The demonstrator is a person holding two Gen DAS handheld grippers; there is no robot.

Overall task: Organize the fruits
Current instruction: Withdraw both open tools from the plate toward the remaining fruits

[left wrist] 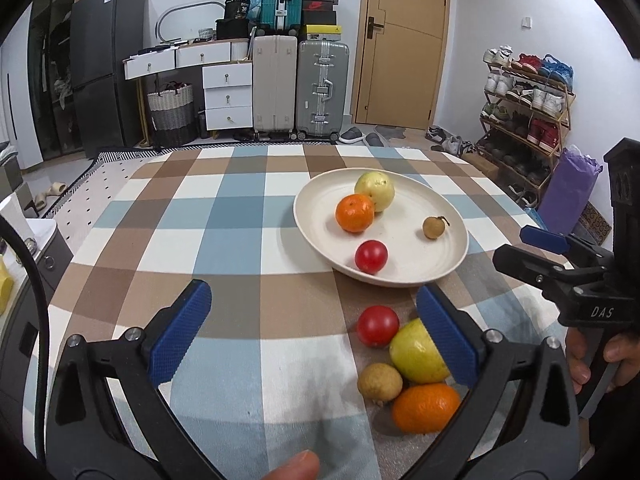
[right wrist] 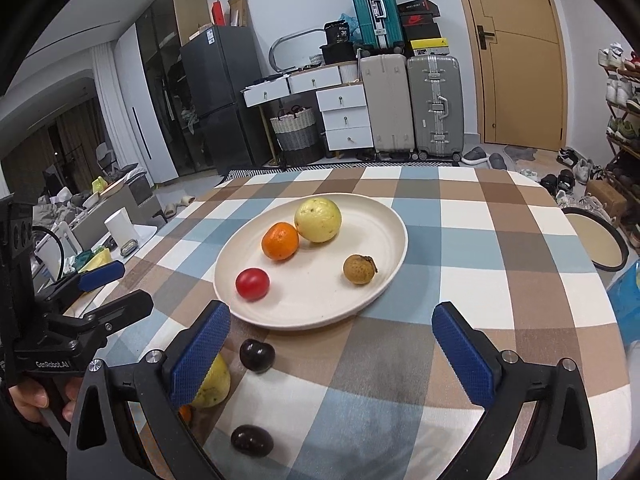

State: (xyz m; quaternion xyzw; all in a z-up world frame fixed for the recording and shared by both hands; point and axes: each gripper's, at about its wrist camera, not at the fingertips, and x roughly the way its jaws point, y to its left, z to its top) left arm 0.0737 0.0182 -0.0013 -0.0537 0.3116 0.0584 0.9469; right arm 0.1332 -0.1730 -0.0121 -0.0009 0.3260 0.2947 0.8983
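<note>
While both the left tongs [left wrist: 314,330] and right tongs [right wrist: 332,350] gaped wide and empty, four loose fruits huddled touching on the worktop [left wrist: 224,216]. Closing on the green fruit [left wrist: 416,354] could have nudged the near tomato [left wrist: 377,325] rolling away from the plate [left wrist: 448,268].

Partly hidden fruits and cut-off parts

In the left wrist view a blue finger pad [left wrist: 448,340] covers the right side of the yellow-green fruit [left wrist: 416,354] on the table [left wrist: 240,220]. In the right wrist view the same fruit [right wrist: 214,386] shows only partly behind a finger pad [right wrist: 200,356], and of the orange [right wrist: 185,412] only a small slice is visible. The two dark fruits [right wrist: 257,354] there are too dim to identify. A fingertip [left wrist: 296,468] is cut by the bottom edge.
</note>
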